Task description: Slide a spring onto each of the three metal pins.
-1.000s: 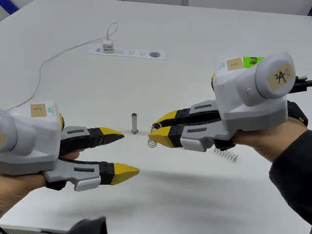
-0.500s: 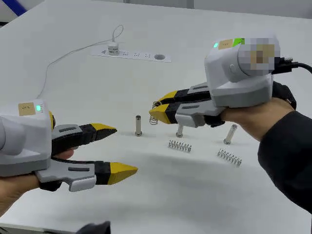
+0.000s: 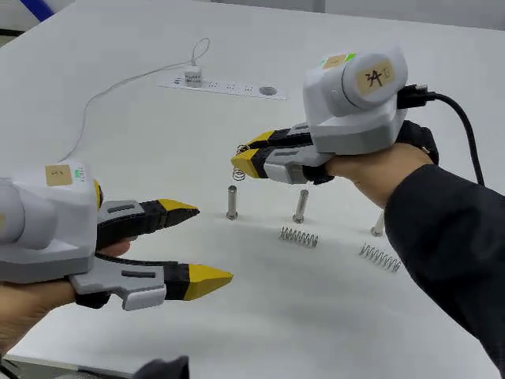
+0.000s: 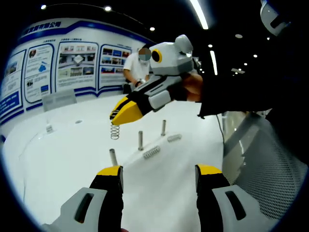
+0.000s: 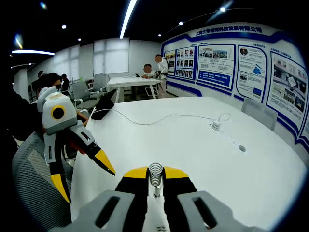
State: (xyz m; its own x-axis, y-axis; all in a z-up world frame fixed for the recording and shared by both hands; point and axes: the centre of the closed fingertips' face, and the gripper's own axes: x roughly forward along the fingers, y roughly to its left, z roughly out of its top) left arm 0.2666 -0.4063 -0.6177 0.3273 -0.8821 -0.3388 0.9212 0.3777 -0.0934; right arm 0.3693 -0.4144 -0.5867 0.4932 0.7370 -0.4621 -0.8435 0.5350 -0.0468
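Spring hangs clamped in right gripper over leftmost pin; left gripper gapes, well apart.

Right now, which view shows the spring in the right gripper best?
The left gripper view: the spring hangs side-on from the right gripper, most of its length clear against the table. The right gripper view shows it end-on between the jaws; the head view shows it small, at the tips.

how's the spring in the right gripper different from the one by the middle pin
The held spring is clamped in the right gripper, clear of the table; the loose spring lies on the table, untouched. The held spring stands upright above the leftmost pin; the loose spring lies on its side. Both are metal coils, neither on a pin.
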